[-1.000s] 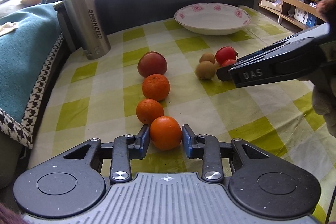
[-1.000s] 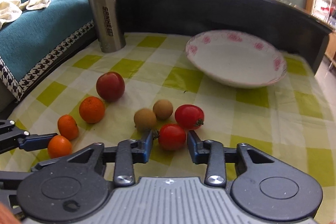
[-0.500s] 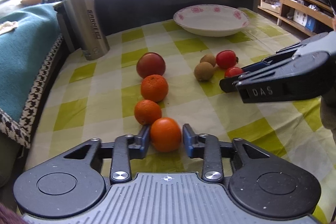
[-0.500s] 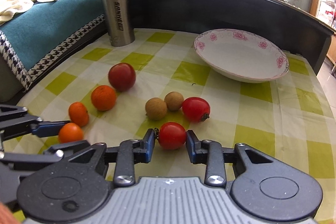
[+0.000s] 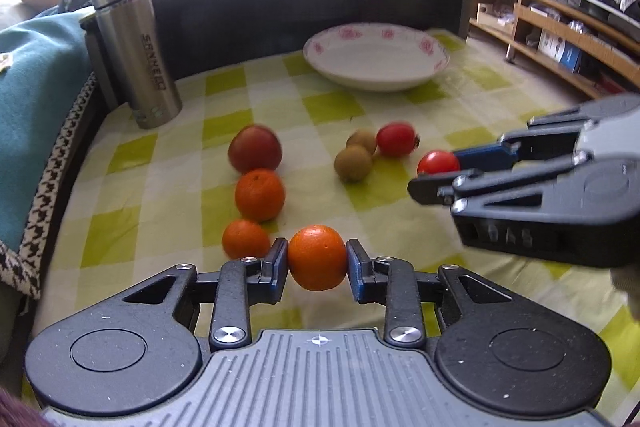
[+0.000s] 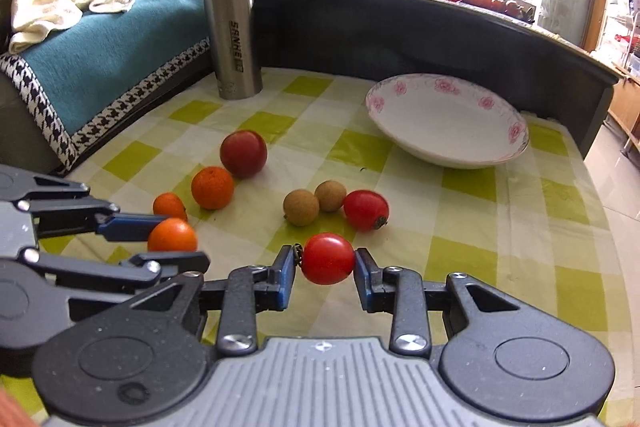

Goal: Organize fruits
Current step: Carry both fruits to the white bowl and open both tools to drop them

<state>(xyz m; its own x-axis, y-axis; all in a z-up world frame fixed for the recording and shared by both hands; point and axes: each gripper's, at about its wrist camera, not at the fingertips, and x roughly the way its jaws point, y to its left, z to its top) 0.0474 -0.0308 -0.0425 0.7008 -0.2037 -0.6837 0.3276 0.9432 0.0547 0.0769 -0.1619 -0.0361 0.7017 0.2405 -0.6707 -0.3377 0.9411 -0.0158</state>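
My left gripper (image 5: 317, 262) is shut on a small orange (image 5: 317, 257), held above the checked cloth. My right gripper (image 6: 325, 264) is shut on a red tomato (image 6: 328, 258), also lifted. On the cloth lie a dark red apple (image 5: 255, 148), two more oranges (image 5: 259, 194) (image 5: 245, 239), two brown longans (image 5: 353, 163) (image 5: 361, 141) and a second tomato (image 5: 397, 139). A white bowl with pink flowers (image 5: 376, 55) stands at the far side with nothing in it. The right gripper (image 5: 434, 173) shows at the right of the left wrist view.
A steel flask (image 5: 138, 49) stands at the back left. A dark curved wall (image 6: 400, 27) closes the table's far side. A sofa with a teal blanket (image 6: 100, 39) borders the left edge. Wooden shelves (image 5: 560, 39) stand at the right.
Both grippers closed on their fruit and lifted: the orange and the tomato have come off the cloth. The views rose and pulled back a little.
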